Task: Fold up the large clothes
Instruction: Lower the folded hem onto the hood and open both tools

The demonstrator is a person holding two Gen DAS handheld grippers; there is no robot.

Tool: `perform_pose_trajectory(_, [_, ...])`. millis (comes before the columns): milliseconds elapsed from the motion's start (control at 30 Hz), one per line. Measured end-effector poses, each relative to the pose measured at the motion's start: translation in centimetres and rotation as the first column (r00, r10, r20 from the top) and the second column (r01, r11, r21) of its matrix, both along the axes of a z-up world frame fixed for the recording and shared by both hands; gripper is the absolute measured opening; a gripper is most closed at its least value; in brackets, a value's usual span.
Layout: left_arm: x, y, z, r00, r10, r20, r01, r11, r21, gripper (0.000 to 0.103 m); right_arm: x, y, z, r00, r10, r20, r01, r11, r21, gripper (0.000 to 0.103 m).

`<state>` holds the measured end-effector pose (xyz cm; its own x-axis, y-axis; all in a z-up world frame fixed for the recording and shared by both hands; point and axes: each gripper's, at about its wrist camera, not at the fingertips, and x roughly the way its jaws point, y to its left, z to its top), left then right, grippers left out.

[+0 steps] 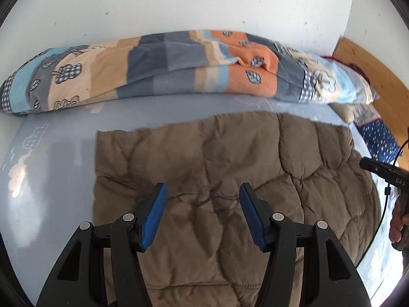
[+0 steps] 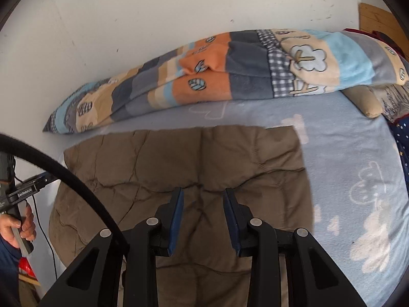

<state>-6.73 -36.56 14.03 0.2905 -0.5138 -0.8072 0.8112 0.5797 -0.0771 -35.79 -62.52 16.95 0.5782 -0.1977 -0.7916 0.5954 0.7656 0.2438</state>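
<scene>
A brown quilted garment (image 1: 209, 168) lies flat on the light blue bed sheet (image 1: 51, 179), with straight far and left edges. My left gripper (image 1: 203, 192) hovers open over its near middle, holding nothing. In the right wrist view the same garment (image 2: 194, 158) fills the middle, with its right edge straight. My right gripper (image 2: 203, 197) is open above it and empty. The right gripper's body (image 1: 383, 171) shows at the right edge of the left wrist view; the left gripper's body (image 2: 25, 192) shows at the left edge of the right wrist view.
A rolled patchwork blanket (image 1: 179, 64) in orange, grey and beige lies along the white wall (image 1: 179, 0). Pillows (image 2: 368, 102) and a dark blue spotted cloth (image 1: 378, 138) sit at the bed's right end by a wooden headboard (image 1: 370, 61). A black cable (image 2: 64, 174) crosses the right view.
</scene>
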Motion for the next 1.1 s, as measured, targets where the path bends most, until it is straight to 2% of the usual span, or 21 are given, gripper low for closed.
perform_pose_trajectory(67, [0.2,-2.3,-2.6,1.0,0.013,-0.006,-0.013,0.993,0.12,0.058,2.3,0.5,-2.1,0.998,0.008,-0.07,-0.01,1.0,-0.029,0.035])
perform_pose_trajectory(100, [0.4,-2.7,-3.8,0.999,0.029,-0.027,-0.025,0.989,0.143,0.059,3.3,0.5,-3.4,0.992,0.002,-0.127,-0.009,0.999,-0.05,0.039])
perform_pose_trajectory(133, [0.9,-3.0,-4.7,0.998,0.047,-0.051,-0.04,0.989,0.141,0.061,4.1,0.2,-4.8,0.985,-0.006,-0.175,-0.005,0.998,-0.06,0.04])
perform_pose_trajectory(233, [2.3,-3.5,-5.8,0.993,0.067,-0.094,-0.057,0.992,0.113,0.062,4.7,-1.1,-7.6,0.976,-0.015,-0.215,0.008,1.0,-0.029,0.044])
perform_pose_trajectory(367, [2.8,-4.6,-7.0,0.993,0.086,-0.084,-0.076,0.99,0.12,0.065,5.0,-2.8,-10.2,0.974,-0.022,-0.226,0.031,0.999,0.034,0.044])
perform_pose_trajectory(433, [2.6,-5.0,-6.8,0.993,0.101,-0.059,-0.092,0.986,0.138,0.066,5.6,-2.9,-10.3,0.969,-0.025,-0.247,0.033,0.999,0.029,0.044])
perform_pose_trajectory(567, [1.1,-3.3,-5.3,0.988,0.154,-0.026,-0.15,0.984,0.099,0.065,4.7,-2.1,-9.3,0.968,-0.046,-0.246,0.051,0.999,0.016,0.045])
perform_pose_trajectory(767, [-4.1,1.7,-1.1,0.986,0.144,0.08,-0.146,0.989,0.023,0.065,-1.2,2.2,-3.7,0.988,-0.13,-0.086,0.129,0.991,-0.014,0.055])
perform_pose_trajectory(900, [-8.5,5.0,1.2,0.981,0.141,0.131,-0.14,0.99,-0.012,0.065,-4.9,6.1,-1.8,0.988,-0.155,-0.017,0.156,0.986,0.067,0.057])
perform_pose_trajectory(1100, [-14.5,9.9,3.3,0.969,0.159,0.191,-0.153,0.987,-0.047,0.065,-8.8,11.8,-0.2,0.98,-0.198,0.031,0.193,0.975,0.107,0.06])
